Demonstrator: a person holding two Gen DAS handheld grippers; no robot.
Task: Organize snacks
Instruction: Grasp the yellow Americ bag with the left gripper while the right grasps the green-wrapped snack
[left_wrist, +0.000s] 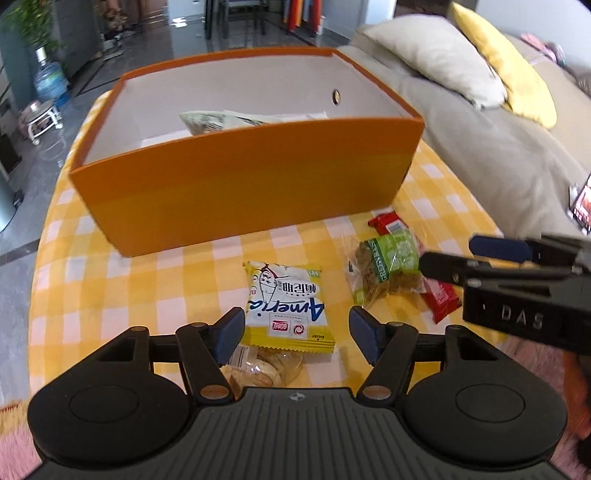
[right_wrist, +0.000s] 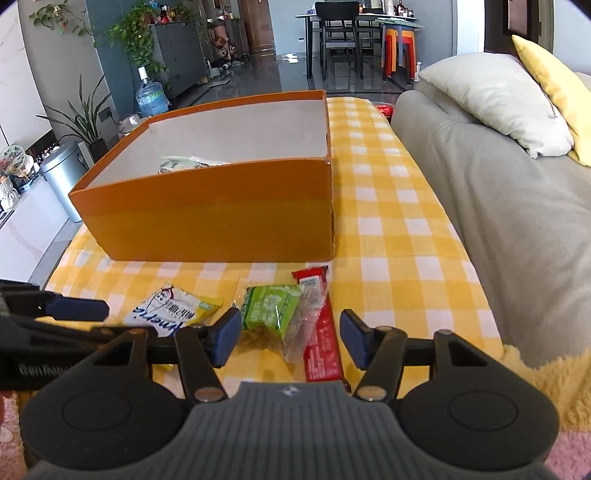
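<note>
An orange box (left_wrist: 243, 192) stands on the yellow checked tablecloth (left_wrist: 110, 295) with a snack packet (left_wrist: 207, 122) inside; it also shows in the right wrist view (right_wrist: 210, 221). In front lie a yellow-white packet (left_wrist: 288, 306), a clear cracker pack (left_wrist: 266, 365), a green pack (left_wrist: 388, 266) and a red bar (left_wrist: 441, 301). My left gripper (left_wrist: 297, 334) is open just above the yellow-white packet. My right gripper (right_wrist: 290, 338) is open over the green pack (right_wrist: 269, 308) and red bar (right_wrist: 321, 347).
A grey sofa (right_wrist: 498, 206) with cream (right_wrist: 495, 99) and yellow cushions runs along the table's right side. A phone (left_wrist: 581, 203) lies on the sofa. A water bottle (right_wrist: 151, 98), bin (right_wrist: 64, 173) and plants stand to the left beyond the table.
</note>
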